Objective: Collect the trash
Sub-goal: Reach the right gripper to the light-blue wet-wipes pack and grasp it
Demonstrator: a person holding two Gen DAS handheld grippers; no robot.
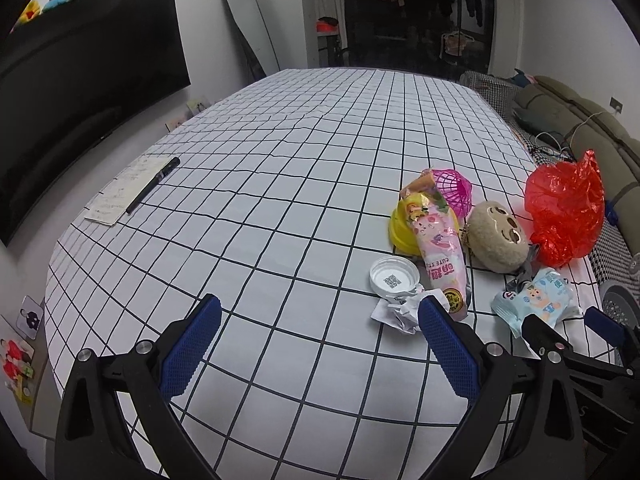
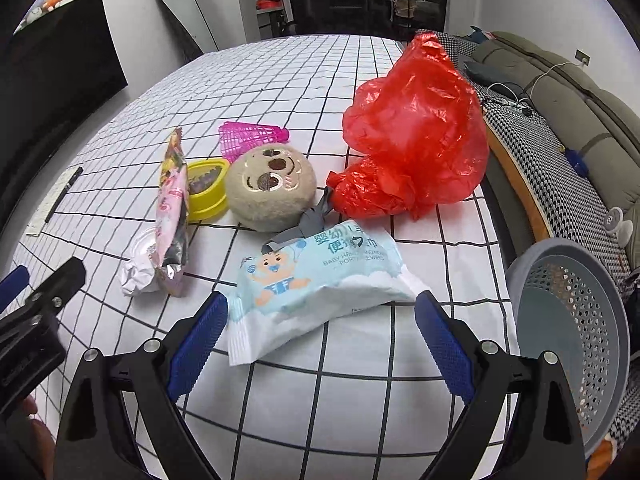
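Trash lay clustered right of centre in the left wrist view on the grid-patterned cloth (image 1: 280, 200): a crumpled paper (image 1: 396, 312), white lid (image 1: 394, 276), pink snack wrapper (image 1: 440, 252) and baby-wipes packet (image 2: 320, 276). A red plastic bag (image 2: 416, 132) sat upper right in the right wrist view, touching a plush bear head (image 2: 272, 188). Both the left gripper (image 1: 320, 348) and right gripper (image 2: 320, 344) stood wide apart and empty. A grey perforated basket (image 2: 568, 332) sat at the lower right edge.
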